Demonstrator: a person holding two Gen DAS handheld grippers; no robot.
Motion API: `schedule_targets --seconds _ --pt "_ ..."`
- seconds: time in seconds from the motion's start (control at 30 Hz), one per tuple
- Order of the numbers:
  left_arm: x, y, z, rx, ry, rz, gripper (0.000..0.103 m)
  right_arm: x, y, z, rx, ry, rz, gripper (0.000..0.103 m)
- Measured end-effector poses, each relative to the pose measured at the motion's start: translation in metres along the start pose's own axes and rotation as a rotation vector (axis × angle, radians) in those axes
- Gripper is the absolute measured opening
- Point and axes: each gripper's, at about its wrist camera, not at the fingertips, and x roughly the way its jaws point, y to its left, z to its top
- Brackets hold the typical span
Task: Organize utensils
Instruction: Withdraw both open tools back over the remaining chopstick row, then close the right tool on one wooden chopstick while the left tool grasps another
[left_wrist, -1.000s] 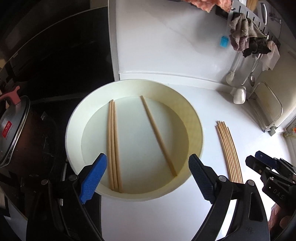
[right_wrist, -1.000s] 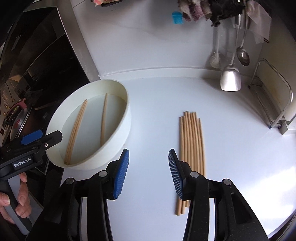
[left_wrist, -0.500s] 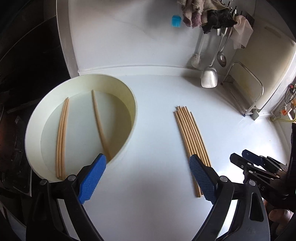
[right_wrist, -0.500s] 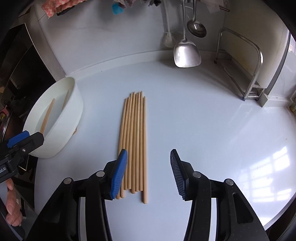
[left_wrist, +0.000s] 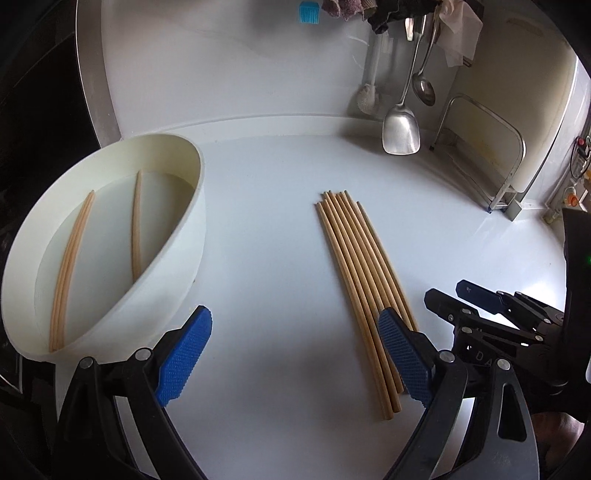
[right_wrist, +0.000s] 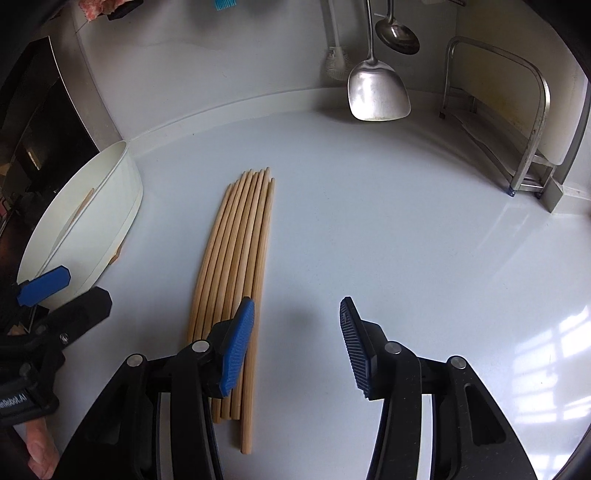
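Observation:
Several wooden chopsticks (left_wrist: 358, 266) lie side by side in a bundle on the white counter; the same bundle shows in the right wrist view (right_wrist: 240, 266). A round white basin (left_wrist: 184, 236) at the left holds three more chopsticks (left_wrist: 74, 258) in shallow water. My left gripper (left_wrist: 295, 354) is open and empty over the counter between basin and bundle, its right finger over the bundle's near end. My right gripper (right_wrist: 295, 343) is open and empty just right of the bundle, its left finger over the near ends. It also shows in the left wrist view (left_wrist: 491, 310).
A steel spatula (right_wrist: 376, 88), a ladle (right_wrist: 397, 35) and a brush (right_wrist: 338, 62) hang on the back wall. A metal rack (right_wrist: 532, 122) with a white board stands at the right. A dark stove area lies left of the basin (right_wrist: 88, 221).
Both grippers have swung right, away from the basin. The left one went from over the basin to beside the bundle; the right one passed over the bundle to its right side.

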Motion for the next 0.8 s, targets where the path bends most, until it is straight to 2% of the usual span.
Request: schedule_targets --seconds 0.13,0.37,0.8 --pt "0.014 0.0 -0.007 -0.018 0.023 0.023 0.09 0.01 0.005 0.004 -0.055 -0.004 -0.003 0.046" --pt "0.016 0.008 -0.004 -0.043 0.015 0.027 0.09 0.016 0.007 0.008 -0.061 -0.003 0.0 0.046" --pt "0.025 0.012 -0.003 -0.079 0.023 0.035 0.09 0.024 0.012 0.008 -0.128 0.004 -0.054 0.046"
